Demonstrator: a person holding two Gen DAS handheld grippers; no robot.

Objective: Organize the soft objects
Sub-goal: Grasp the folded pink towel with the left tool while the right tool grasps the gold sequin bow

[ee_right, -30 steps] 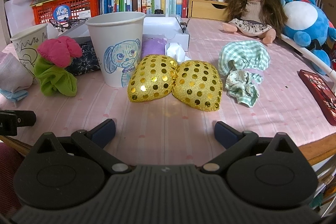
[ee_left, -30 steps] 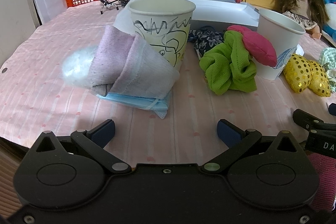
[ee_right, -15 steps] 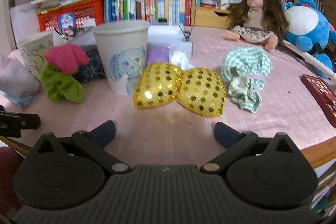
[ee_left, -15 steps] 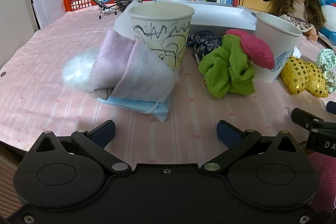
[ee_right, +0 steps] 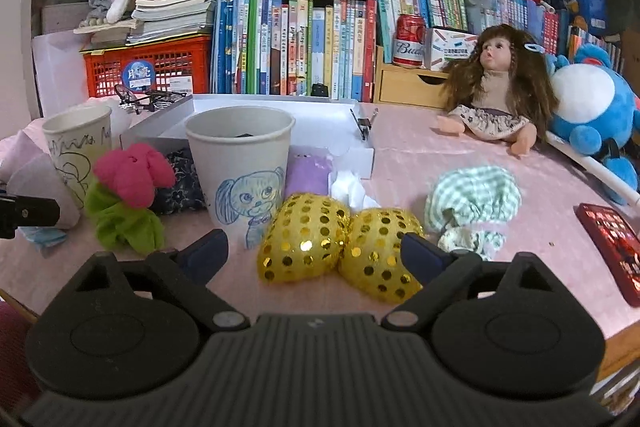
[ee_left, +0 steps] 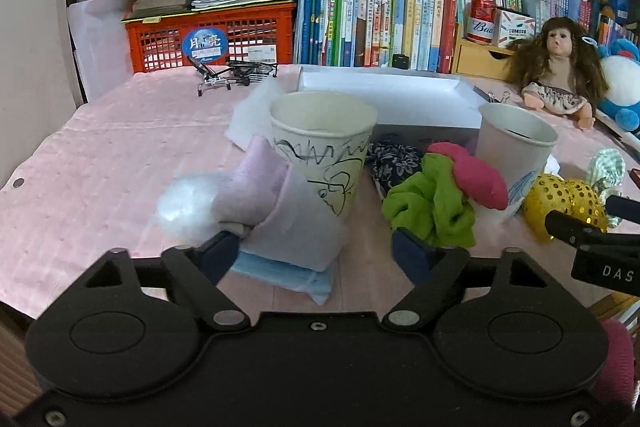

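Cups seem to be the sorting bins here: two paper cups stand on the desk in front of a white tray, each with its own heap of soft things against it, as if waiting to go in. Toward the left edge, the scribbled cup has a lilac cloth leaning on it over a blue mask, with one white fluffy ball beside. The puppy cup nearer the right edge has two gold sequin pads at its foot; a green scrunchie and a pink one lie between the cups. The left gripper has just been closing, jaws partly narrowed around the lilac cloth; I can't quite tell whether a pad touches it. The right gripper gapes wide, empty, flanking the gold pads.
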